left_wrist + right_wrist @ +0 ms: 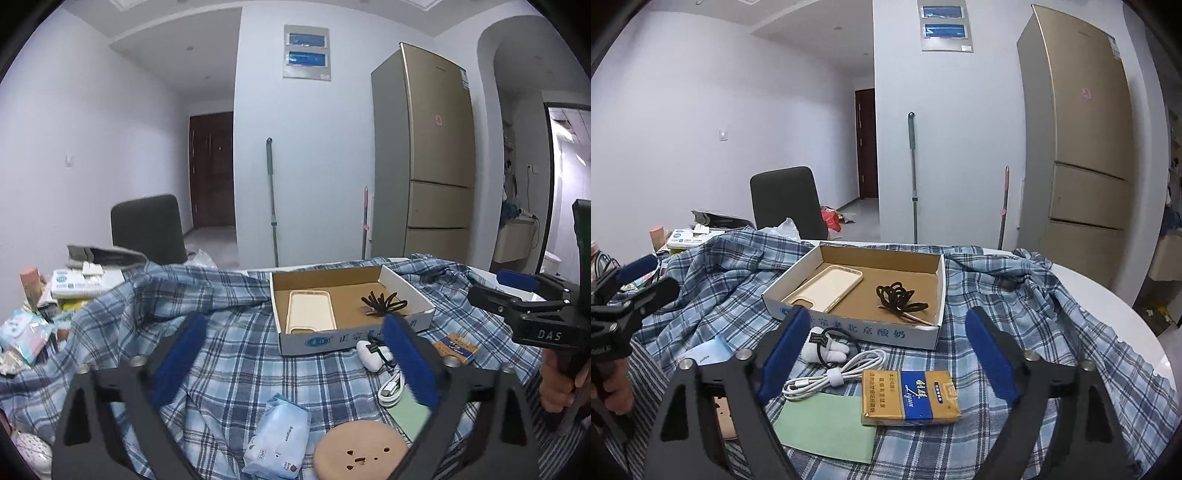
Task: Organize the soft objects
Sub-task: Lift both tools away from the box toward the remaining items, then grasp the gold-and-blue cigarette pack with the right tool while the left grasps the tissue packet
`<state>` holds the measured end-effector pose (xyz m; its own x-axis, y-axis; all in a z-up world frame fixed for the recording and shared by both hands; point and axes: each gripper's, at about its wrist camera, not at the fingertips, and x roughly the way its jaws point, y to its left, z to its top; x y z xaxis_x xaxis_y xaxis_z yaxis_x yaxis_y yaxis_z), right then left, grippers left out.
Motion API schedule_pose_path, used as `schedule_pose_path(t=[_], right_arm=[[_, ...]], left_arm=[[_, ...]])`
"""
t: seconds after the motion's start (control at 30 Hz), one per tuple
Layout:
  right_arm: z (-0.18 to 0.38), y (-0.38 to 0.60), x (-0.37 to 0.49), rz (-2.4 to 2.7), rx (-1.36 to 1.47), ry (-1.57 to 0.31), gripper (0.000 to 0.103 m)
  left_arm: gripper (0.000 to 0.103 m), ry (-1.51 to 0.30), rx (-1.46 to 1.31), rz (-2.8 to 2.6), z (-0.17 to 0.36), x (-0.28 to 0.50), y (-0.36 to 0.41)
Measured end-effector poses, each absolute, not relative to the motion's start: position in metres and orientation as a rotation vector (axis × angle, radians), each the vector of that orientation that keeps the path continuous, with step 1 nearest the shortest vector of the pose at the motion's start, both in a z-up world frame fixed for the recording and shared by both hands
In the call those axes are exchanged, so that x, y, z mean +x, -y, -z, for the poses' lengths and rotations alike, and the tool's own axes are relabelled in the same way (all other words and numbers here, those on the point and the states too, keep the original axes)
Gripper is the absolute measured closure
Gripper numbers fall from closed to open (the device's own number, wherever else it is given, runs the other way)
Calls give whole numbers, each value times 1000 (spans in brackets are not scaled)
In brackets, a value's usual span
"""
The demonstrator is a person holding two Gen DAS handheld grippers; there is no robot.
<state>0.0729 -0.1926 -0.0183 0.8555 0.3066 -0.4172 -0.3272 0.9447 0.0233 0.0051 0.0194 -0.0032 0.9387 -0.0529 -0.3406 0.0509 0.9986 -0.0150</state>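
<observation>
A shallow cardboard box [406, 286] [940, 295] sits on a blue plaid cloth [229, 339] [1015, 291]. In it lie a cream phone case [310, 310] [831, 286] and a black cord bundle [382, 304] [899, 297]. My left gripper [291, 354] is open and empty above the cloth, with a blue tissue pack [279, 439] and a tan round pad [360, 450] below it. My right gripper [886, 354] is open and empty over a white coiled cable [834, 376], a white object with a black band [827, 349], a green sheet [827, 426] and a gold-blue packet [910, 397].
A dark chair [147, 229] [788, 201] stands behind the table. Boxes and packets [79, 282] clutter the left side. A gold fridge [432, 155], a mop handle [272, 199] and a broom [1004, 206] stand by the far wall. The white table edge [1137, 325] curves at the right.
</observation>
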Motion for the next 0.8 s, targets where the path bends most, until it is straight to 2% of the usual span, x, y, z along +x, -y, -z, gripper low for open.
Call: schedule_pose_path(t=[0.1, 0.43, 0.6, 0.8], right_arm=[[21, 194, 77, -337, -39, -455, 0], [17, 206, 88, -364, -7, -524, 1], [12, 215, 107, -368, 2, -636, 1], [42, 211, 129, -363, 32, -801, 3]], left_arm=[[0, -354, -44, 52, 4, 8, -27], [0, -384, -61, 50, 10, 14, -31], [0, -386, -43, 49, 11, 14, -27], [0, -405, -28, 73, 14, 17, -23]])
